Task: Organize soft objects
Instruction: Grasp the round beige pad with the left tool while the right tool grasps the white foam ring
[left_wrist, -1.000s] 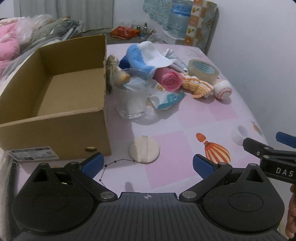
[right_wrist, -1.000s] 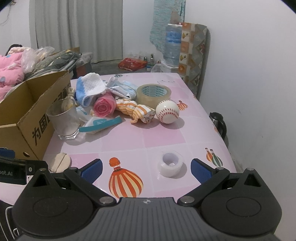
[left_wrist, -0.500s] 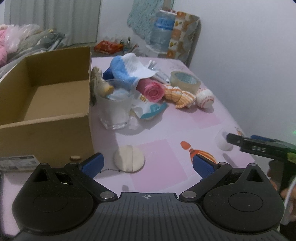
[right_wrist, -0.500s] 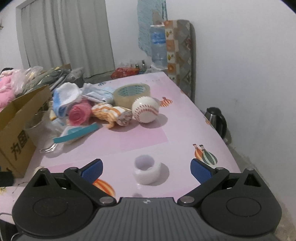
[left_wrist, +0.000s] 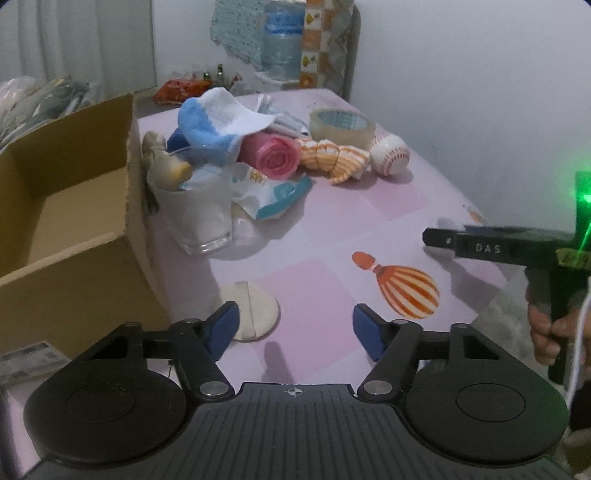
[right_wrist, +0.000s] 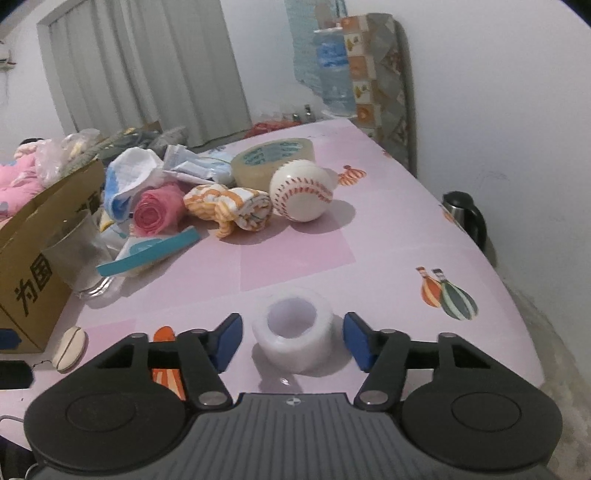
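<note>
Closest to me, my right gripper (right_wrist: 293, 338) is spread wide with the white soft ring (right_wrist: 293, 341) sitting between its blue pads (right_wrist: 228, 341) — neither pad touches it as far as I can see. My left gripper (left_wrist: 291, 330) is spread just as wide and holds nothing; its left pad overlaps the near edge of a round beige pad (left_wrist: 255, 312) lying flat on the pink table (left_wrist: 332, 236), just beside the cardboard box (left_wrist: 66, 221).

Farther out I see a clear glass (left_wrist: 201, 218) against the box's corner, stuffed with something pale. Behind it the soft pile: a teal-and-white packet (right_wrist: 147, 253), a pink roll (right_wrist: 157, 212), an orange-striped cloth (right_wrist: 231, 210) and a blue-and-white towel (right_wrist: 127, 177) heaped on top. A baseball (right_wrist: 301, 194) rests touching the striped cloth, with a tape roll (right_wrist: 273, 162) just behind it — and beyond that, near the wall, a water jug (right_wrist: 334, 79).
</note>
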